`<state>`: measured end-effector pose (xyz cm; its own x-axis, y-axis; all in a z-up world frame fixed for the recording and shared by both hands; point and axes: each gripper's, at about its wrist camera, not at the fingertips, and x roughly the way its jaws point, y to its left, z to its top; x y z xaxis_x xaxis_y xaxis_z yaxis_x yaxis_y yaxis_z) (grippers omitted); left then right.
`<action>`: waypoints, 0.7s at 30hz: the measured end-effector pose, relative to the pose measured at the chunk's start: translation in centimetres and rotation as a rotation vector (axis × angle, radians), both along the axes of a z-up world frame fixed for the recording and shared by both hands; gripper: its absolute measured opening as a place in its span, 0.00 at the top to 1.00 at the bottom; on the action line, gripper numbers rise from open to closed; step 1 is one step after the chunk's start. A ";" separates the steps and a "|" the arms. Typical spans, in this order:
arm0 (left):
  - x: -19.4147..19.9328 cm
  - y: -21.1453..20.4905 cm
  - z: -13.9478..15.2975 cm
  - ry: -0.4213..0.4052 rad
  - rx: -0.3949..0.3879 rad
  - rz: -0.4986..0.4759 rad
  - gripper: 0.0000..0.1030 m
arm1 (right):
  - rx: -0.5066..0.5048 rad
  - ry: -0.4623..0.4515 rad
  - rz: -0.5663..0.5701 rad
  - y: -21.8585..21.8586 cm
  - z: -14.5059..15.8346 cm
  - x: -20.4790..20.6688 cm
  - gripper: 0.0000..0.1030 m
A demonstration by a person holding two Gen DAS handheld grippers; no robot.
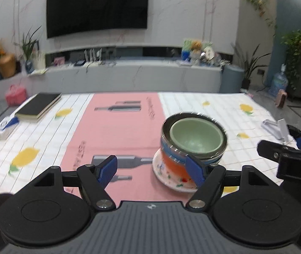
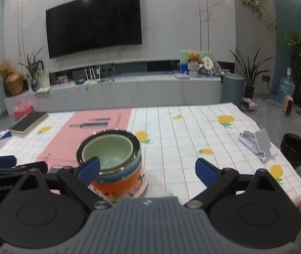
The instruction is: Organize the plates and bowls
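A stack of bowls stands on the table: a pale green bowl [image 1: 197, 136] nested in a steel bowl [image 1: 167, 131], over a blue-rimmed bowl and an orange bowl [image 1: 172, 165], all on a white flowered plate [image 1: 161, 174]. The stack leans slightly. My left gripper [image 1: 153, 169] is open and empty, its right finger just in front of the stack. In the right wrist view the same stack shows, with the green bowl [image 2: 108, 150], the orange bowl [image 2: 118, 182] and the plate [image 2: 112, 196]. My right gripper [image 2: 148, 169] is open and empty, its left finger in front of the stack.
The table [image 1: 44, 131] has a lemon-check cloth with a pink mat [image 1: 120, 127]. A black book [image 1: 38, 105] and a small white box [image 1: 4, 127] lie at the far left. A phone stand [image 2: 256, 141] is at the right edge. A black bin [image 2: 295, 148] stands on the floor.
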<state>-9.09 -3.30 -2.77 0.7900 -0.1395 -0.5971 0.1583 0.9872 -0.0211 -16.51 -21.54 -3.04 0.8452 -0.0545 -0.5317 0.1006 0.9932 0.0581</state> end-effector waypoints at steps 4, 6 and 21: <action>0.2 -0.3 -0.5 0.004 0.050 0.024 0.16 | 0.015 0.057 -0.002 -0.1 -1.0 0.7 0.08; 0.4 -0.3 -0.5 0.009 0.055 0.022 0.16 | 0.019 0.073 0.001 -0.1 -1.2 1.1 0.08; 1.2 -0.3 -1.4 0.042 0.054 0.020 0.16 | -0.006 0.111 0.009 0.2 -1.3 2.7 0.08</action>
<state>-7.94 -3.63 -4.20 0.7663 -0.0909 -0.6360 0.1391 0.9899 0.0261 -13.85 -21.31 -4.38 0.7815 -0.0505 -0.6219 0.0968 0.9945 0.0409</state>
